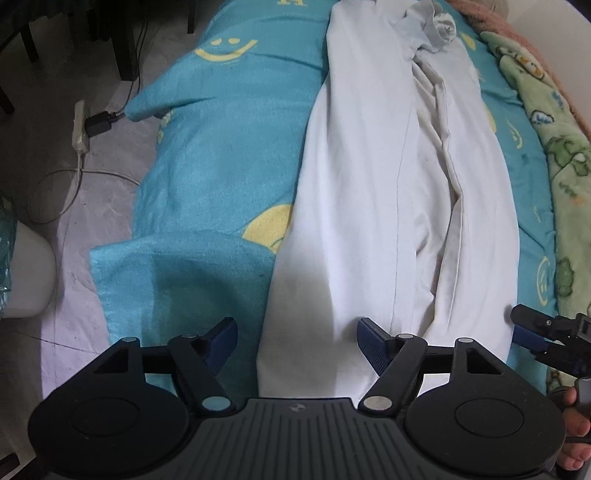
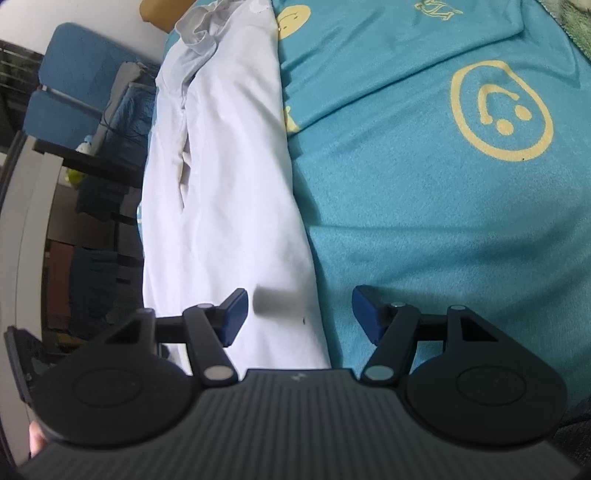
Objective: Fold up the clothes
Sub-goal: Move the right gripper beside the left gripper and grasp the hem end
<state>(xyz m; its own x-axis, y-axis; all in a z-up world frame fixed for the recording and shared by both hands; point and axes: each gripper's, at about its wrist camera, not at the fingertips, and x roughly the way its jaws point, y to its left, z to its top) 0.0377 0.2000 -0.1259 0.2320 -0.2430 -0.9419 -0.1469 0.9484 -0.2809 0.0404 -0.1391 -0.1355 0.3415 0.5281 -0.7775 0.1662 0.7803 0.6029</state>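
Note:
A white garment lies folded lengthwise into a long strip on a turquoise smiley blanket. Its grey collar end is at the far end. My left gripper hovers open over the near left edge of the strip, with nothing pinched between its blue pads. The right wrist view shows the same white garment beside the turquoise blanket. My right gripper is open above the garment's near right edge, its pads not pressing on the cloth. The right gripper's tip also shows at the left view's right edge.
A green patterned blanket lies along the bed's right side. On the grey floor left of the bed are a power strip and cables. Dark furniture legs stand farther back. Blue chairs and a dark shelf stand beyond the bed.

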